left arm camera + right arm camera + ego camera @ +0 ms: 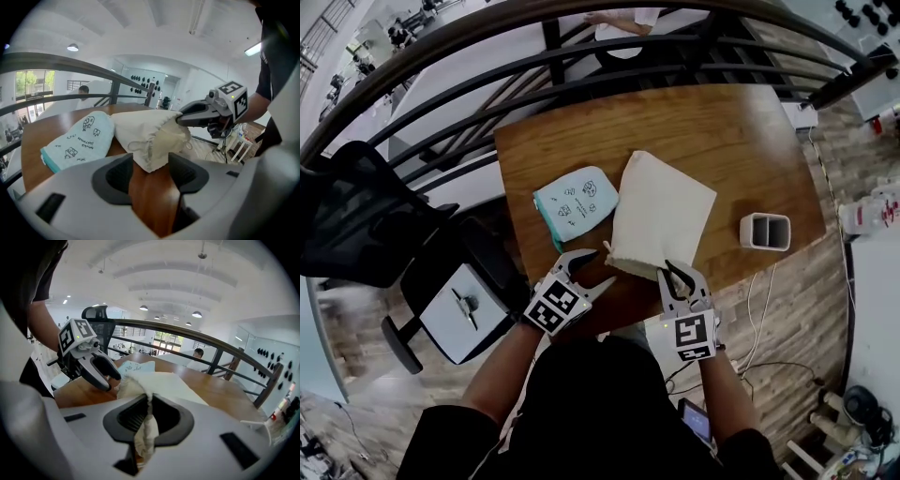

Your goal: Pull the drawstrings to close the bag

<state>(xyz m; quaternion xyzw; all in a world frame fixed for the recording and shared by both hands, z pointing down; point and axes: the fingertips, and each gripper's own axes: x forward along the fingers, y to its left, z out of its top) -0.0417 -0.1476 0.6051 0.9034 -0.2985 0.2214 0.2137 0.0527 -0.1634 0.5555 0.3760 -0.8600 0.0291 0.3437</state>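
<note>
Lying flat near the middle of the brown wooden table (731,131), the cream cloth drawstring bag (661,211) is set with its puckered mouth toward the near edge, presumably so that both cords can be reached from the person's side. Its long axis is seen in the head view to run from the mouth at about 7 o'clock to the closed end at about 1 o'clock, so the opening points back toward the person. At the bag's 5 o'clock corner the mouth fabric is pinched between the pressed-together jaws of the right gripper (673,274), probably to anchor that side while the other is drawn. At the 7 o'clock corner the jaws of the left gripper (602,266) are spread, with the gathered corner and a loop of cord lying at their tips but seemingly not squeezed. A pale teal printed fabric pouch (577,204) lies at the bag's 9 o'clock, untouched.
</note>
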